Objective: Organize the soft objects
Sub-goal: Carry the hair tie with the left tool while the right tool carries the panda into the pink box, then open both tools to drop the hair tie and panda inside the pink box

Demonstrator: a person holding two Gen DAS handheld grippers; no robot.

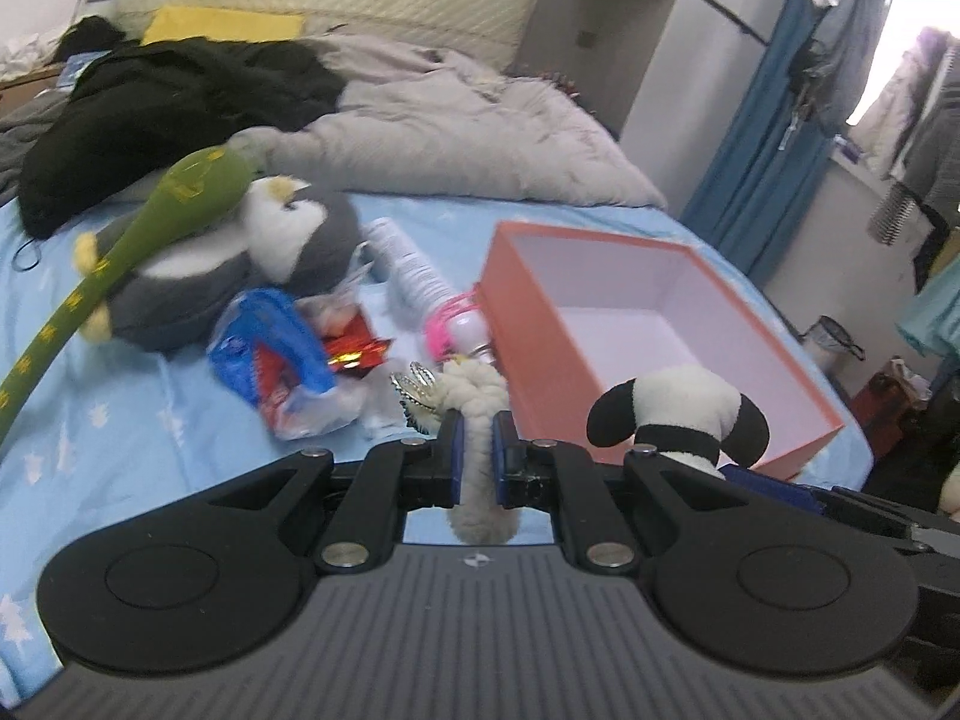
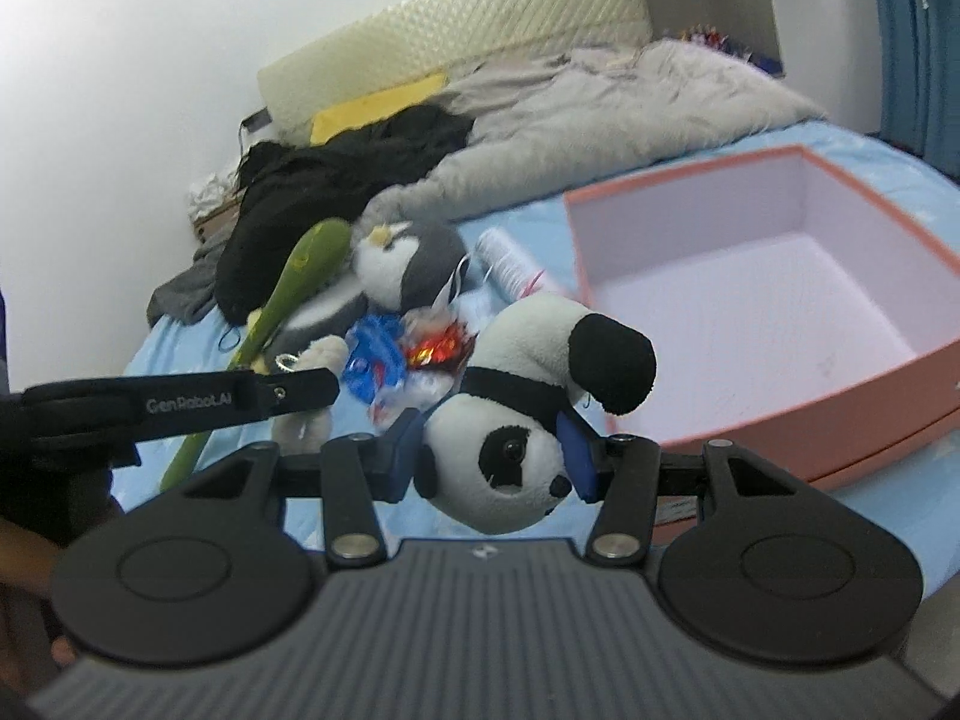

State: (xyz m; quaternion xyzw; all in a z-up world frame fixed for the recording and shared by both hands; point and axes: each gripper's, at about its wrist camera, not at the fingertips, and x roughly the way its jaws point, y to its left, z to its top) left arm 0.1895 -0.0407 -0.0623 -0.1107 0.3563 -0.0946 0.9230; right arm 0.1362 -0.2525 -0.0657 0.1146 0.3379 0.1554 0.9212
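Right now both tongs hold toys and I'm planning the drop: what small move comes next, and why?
Probably carry the right tongs, clamped on the panda, over the open pink box, which looks empty. The left tongs pinch a cream plush.

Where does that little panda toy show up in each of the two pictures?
Left wrist view: the panda is at lower right, seen from behind, in front of the pink box.
Right wrist view: the panda is at centre, upside down, clamped in the right gripper.
Shared landmark: the open pink box on the blue sheet.
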